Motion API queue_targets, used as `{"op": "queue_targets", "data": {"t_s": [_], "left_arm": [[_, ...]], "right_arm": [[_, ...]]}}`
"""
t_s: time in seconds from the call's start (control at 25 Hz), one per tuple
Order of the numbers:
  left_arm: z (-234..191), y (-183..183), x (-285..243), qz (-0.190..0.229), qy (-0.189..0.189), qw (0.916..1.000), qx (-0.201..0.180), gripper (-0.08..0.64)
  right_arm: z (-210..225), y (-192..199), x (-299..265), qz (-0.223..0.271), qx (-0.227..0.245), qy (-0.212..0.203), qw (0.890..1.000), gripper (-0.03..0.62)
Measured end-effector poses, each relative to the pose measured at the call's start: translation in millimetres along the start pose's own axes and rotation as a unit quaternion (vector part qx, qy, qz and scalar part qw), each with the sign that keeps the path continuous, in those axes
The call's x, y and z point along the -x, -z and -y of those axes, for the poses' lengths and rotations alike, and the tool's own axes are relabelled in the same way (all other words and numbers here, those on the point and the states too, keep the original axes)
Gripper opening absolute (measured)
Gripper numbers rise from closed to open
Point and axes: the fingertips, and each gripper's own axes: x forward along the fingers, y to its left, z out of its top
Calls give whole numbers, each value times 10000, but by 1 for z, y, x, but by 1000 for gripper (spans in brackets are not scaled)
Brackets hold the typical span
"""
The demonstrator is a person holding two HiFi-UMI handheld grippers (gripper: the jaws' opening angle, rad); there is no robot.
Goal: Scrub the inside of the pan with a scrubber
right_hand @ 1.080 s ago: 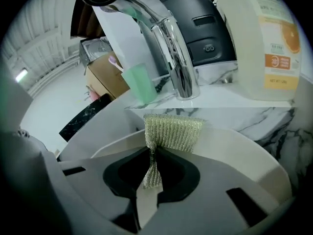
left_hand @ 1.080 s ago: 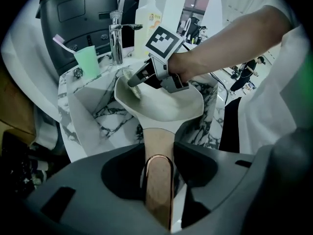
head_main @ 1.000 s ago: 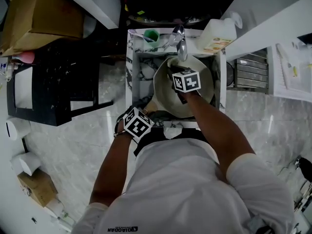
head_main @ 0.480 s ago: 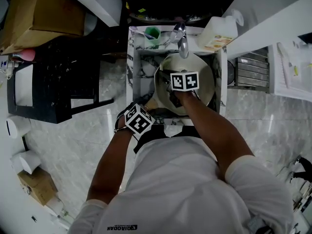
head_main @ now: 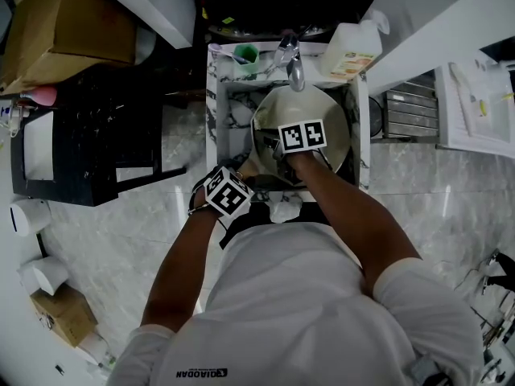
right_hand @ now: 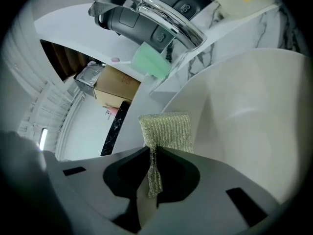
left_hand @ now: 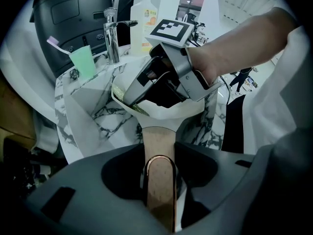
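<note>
A cream pan (head_main: 328, 117) lies tilted in the marble sink (head_main: 219, 117); its inside also shows in the right gripper view (right_hand: 254, 106). My left gripper (head_main: 233, 185) is shut on the pan's wooden handle (left_hand: 159, 151) near its copper hanging loop. My right gripper (head_main: 291, 148) reaches into the pan and is shut on a greenish mesh scrubber (right_hand: 166, 130), whose pad lies against the pan's inner wall. From the left gripper view, the right gripper (left_hand: 164, 80) covers much of the pan's bowl (left_hand: 161, 112).
A chrome faucet (head_main: 293, 64) hangs over the pan's far rim. A green cup with a toothbrush (head_main: 249, 55) and a soap bottle (head_main: 351, 51) stand behind the sink. A black cart (head_main: 96, 135) and a cardboard box (head_main: 64, 22) are at the left.
The right gripper has slid the scrubber a little across the inside of the pan, toward its near left side. The left gripper still holds the handle in about the same place.
</note>
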Motion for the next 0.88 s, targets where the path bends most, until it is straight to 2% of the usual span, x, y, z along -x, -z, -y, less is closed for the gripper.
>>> {"op": "queue_targets", "data": {"t_s": [0.32,0.52,0.88], "left_arm": [[0,0,0,-2,-18,10000,-37,198],[-1,0,-1,6,-37,10000,-57,198],[0,7,-5,-60,5,10000,-53,198]], "right_arm": [[-5,35,10,-709,-220,-250,9969,69],[-5,54,20,-1221,-188,-270,9920,71],[10,101,48,-2525,-132,-97,9675,71]]}}
